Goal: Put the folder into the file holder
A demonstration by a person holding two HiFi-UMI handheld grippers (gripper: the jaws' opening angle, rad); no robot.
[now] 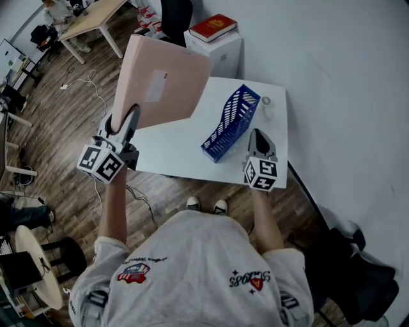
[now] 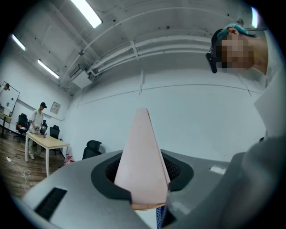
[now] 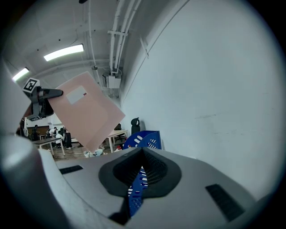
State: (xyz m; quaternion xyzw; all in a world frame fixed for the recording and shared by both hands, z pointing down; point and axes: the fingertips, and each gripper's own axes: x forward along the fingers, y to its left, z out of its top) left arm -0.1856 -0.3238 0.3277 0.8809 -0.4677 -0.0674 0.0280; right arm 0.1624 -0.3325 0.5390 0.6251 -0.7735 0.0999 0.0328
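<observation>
A pink folder (image 1: 163, 83) with a white label is held up in the air over the left part of the white table (image 1: 172, 147). My left gripper (image 1: 131, 118) is shut on its lower edge. In the left gripper view the folder (image 2: 143, 165) rises edge-on between the jaws of that gripper (image 2: 144, 179). A blue lattice file holder (image 1: 230, 124) stands on the table to the right, its tall end far from me. My right gripper (image 1: 255, 134) sits at the holder's right side. In the right gripper view its jaws (image 3: 142, 152) pinch a blue lattice wall (image 3: 134, 192). The raised folder (image 3: 85, 112) shows there at upper left.
A white cabinet (image 1: 223, 51) with a red book (image 1: 214, 27) stands behind the table. A small clear object (image 1: 266, 102) lies at the table's far right corner. A black chair (image 1: 358, 274) is at the lower right. A wooden table (image 1: 89, 19) and cables are on the floor side at left.
</observation>
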